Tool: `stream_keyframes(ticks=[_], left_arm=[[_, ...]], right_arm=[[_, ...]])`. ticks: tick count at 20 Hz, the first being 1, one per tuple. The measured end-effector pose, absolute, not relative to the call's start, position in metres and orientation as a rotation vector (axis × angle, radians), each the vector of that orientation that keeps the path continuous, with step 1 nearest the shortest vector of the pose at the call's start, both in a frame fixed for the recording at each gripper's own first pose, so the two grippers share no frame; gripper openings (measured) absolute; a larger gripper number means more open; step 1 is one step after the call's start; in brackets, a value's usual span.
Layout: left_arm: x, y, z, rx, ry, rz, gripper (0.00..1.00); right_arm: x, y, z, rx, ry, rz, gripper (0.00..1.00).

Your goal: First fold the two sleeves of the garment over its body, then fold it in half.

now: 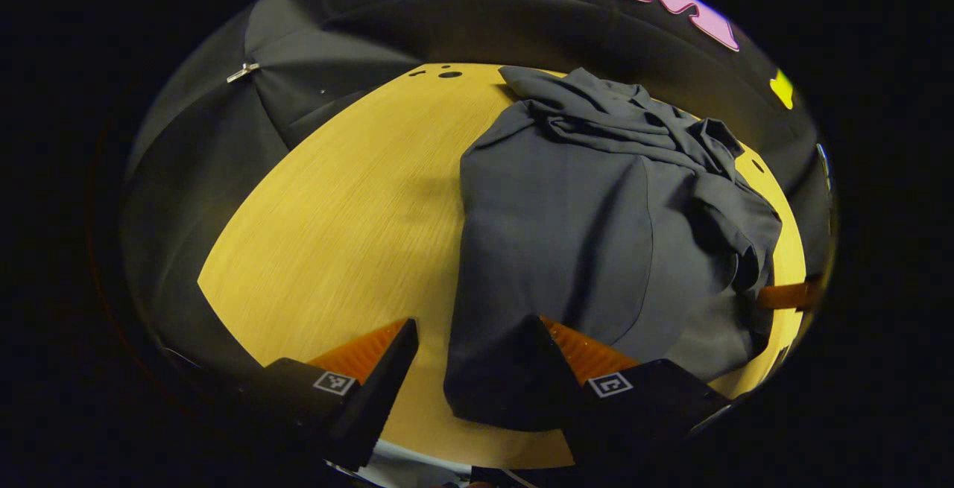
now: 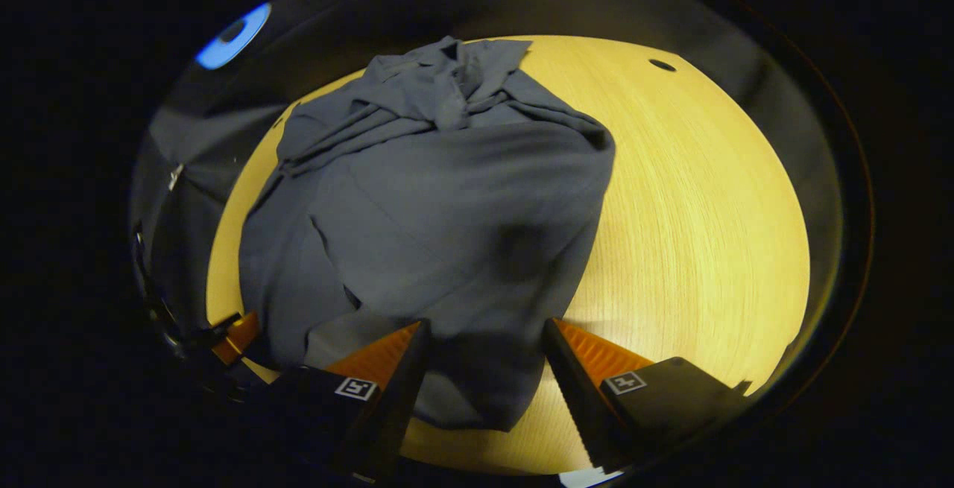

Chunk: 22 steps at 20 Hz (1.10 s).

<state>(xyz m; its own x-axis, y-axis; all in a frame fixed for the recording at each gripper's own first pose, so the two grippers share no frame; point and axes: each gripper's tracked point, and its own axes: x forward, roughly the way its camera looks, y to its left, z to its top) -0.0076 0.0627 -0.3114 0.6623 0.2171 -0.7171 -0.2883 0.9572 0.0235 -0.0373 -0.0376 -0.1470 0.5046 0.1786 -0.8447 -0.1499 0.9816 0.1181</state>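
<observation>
Here the garment (image 1: 589, 242) runs lengthwise away from both grippers; left gripper (image 1: 469, 346) and right gripper (image 2: 484, 346) hover wide open, empty, at its near hem corners.

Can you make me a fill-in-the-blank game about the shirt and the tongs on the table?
1. The dark grey garment lies on a ____ wooden table.
2. Both the left tongs and the right tongs have their fingers spread ____.
3. The garment's far end, by the booth wall, is ____, not flat.
4. Neither tongs is ____ the garment.

Missing words: yellow; open; bunched up; gripping
</observation>
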Motion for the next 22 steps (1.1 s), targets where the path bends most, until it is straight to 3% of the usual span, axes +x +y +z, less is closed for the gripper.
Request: stream_keyframes(ticks=[1, 2, 3, 4, 5, 6, 7, 8, 9, 11, 13, 22], left_arm=[[-0.008, 0.060, -0.311, -0.099, 0.789, 0.287, 0.95], [-0.008, 0.056, -0.313, -0.095, 0.803, 0.276, 0.91], [-0.008, 0.055, -0.313, -0.085, 0.801, 0.261, 0.88], [-0.006, 0.051, -0.313, -0.073, 0.810, 0.248, 0.77], [-0.005, 0.049, -0.314, -0.064, 0.815, 0.231, 0.73], [-0.003, 0.046, -0.312, -0.060, 0.818, 0.222, 0.63], [-0.002, 0.043, -0.312, -0.057, 0.825, 0.210, 0.59], [0.000, 0.039, -0.311, -0.050, 0.825, 0.193, 0.50], [0.001, 0.035, -0.311, -0.041, 0.826, 0.175, 0.40], [0.004, 0.033, -0.310, -0.032, 0.811, 0.161, 0.17], [0.004, 0.030, -0.309, -0.044, 0.808, 0.146, 0.07], [0.024, 0.010, -0.226, -0.080, 0.653, 0.073, 0.05]], right_arm=[[-0.037, -0.038, -0.150, -0.038, 1.009, 0.200, 0.90], [-0.036, -0.037, -0.149, -0.091, 0.992, 0.208, 0.65], [-0.032, -0.033, -0.152, -0.130, 0.981, 0.225, 0.70], [-0.032, -0.028, -0.149, -0.148, 0.973, 0.256, 0.70], [-0.031, -0.024, -0.153, -0.156, 0.969, 0.278, 0.56], [-0.028, -0.022, -0.153, -0.155, 0.960, 0.292, 0.38], [-0.028, -0.020, -0.150, -0.136, 0.952, 0.306, 0.31], [-0.028, -0.015, -0.147, -0.117, 0.945, 0.342, 0.16], [-0.028, -0.014, -0.149, -0.110, 0.936, 0.378, 0.09], [-0.027, -0.015, -0.150, -0.075, 0.938, 0.414, 0.05], [-0.026, -0.016, -0.147, -0.012, 0.952, 0.420, 0.05], [-0.004, -0.007, -0.075, 0.029, 0.704, 0.472, 0.05]])
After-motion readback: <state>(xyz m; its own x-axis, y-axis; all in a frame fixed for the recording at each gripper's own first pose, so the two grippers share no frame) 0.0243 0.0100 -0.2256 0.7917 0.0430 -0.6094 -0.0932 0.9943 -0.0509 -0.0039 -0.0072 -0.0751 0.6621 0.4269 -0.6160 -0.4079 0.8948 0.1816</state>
